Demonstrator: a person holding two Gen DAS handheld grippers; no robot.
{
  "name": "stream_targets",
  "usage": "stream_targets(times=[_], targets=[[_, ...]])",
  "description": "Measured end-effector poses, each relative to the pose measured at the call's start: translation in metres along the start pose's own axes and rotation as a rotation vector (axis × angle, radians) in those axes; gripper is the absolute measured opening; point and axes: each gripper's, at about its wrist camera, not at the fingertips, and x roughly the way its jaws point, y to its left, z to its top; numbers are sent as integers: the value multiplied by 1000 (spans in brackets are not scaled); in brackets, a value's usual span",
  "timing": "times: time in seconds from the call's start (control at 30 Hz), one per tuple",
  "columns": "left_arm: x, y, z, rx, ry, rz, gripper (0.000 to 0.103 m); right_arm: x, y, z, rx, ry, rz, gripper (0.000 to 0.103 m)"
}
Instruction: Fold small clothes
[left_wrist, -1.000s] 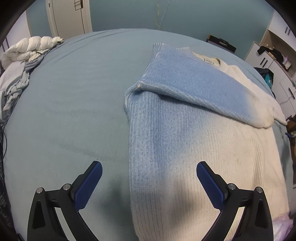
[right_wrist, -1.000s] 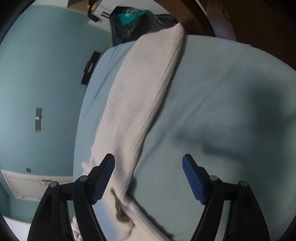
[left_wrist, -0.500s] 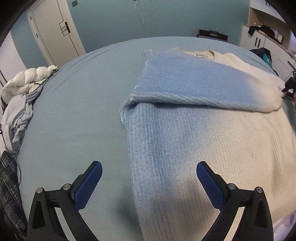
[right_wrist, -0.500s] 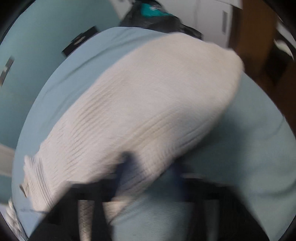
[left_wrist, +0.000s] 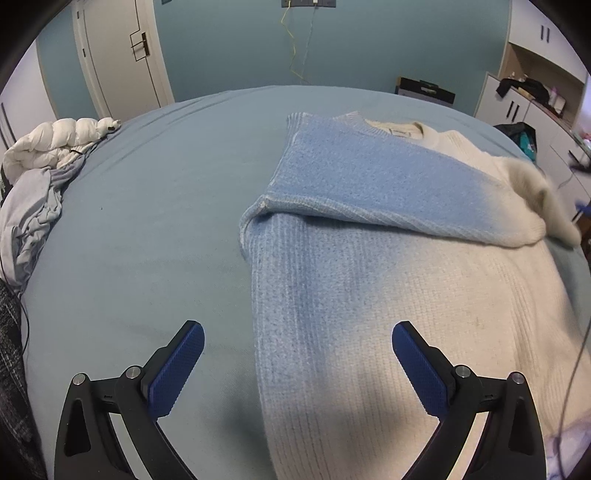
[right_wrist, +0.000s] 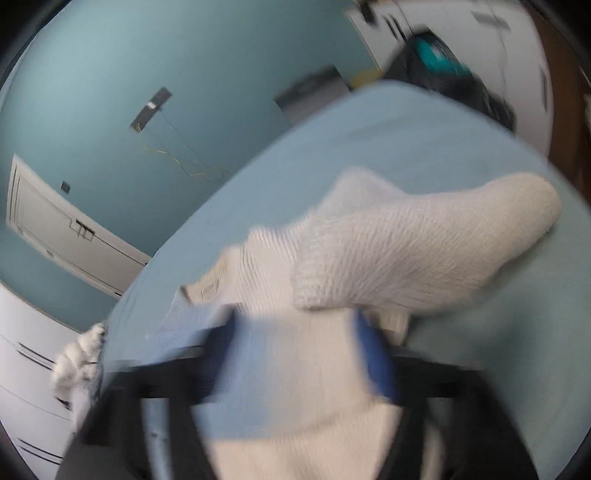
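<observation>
Sweater (left_wrist: 369, 295), blue fading to cream, lies flat on the blue bed sheet (left_wrist: 147, 221); blue sleeve (left_wrist: 369, 184) folded across the chest, cream sleeve (right_wrist: 424, 243) doubled over near the bed's edge. Left gripper (left_wrist: 297, 362) hangs above the sweater's hem edge, jaws wide apart, nothing between them; right gripper (right_wrist: 295, 354) blurred, jaws opening above the knit, no pad pressing on it; white quilt (left_wrist: 55, 144) heaped at the far corner.
</observation>
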Motion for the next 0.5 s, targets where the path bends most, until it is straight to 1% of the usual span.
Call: stream_targets(times=[0.07,0.1,0.13,0.17,0.2,0.23,0.27,0.3,0.33,0.37,0.4,0.47,0.5], targets=[[-3,-2,0,4,-5,-3,102,-12,-30,-3,86,-44,30,80],[-4,-3,0,7,-9,-3,102,-19,-53,0,141,-73,41,80],[-4,-4,-1,8,-9,-3,102,-33,-79,-1,207,-114,33,80],[-3,-4,-1,8,-5,-4,102,-43,-101,-4,271,-154,-4,80],[-1,-5,-1,6,4,-5,102,-46,-133,2,331,-181,-76,80],[0,-4,-1,6,7,-6,102,-49,-151,-4,357,-183,-133,80],[1,-4,-2,6,10,-7,102,-43,-172,2,373,-160,-198,80],[4,-4,-2,9,15,-2,102,-36,-186,5,388,-121,-236,80],[6,-4,-2,12,20,5,102,-23,-201,9,409,-71,-231,80],[8,-5,-2,14,23,10,102,-13,-212,15,428,-42,-193,80],[10,-6,-2,18,28,16,102,-4,-219,25,445,-35,-161,80],[14,-7,-2,23,36,25,102,10,-220,42,439,-14,-127,80],[15,-8,-2,26,39,29,102,28,-216,57,424,27,-102,80]])
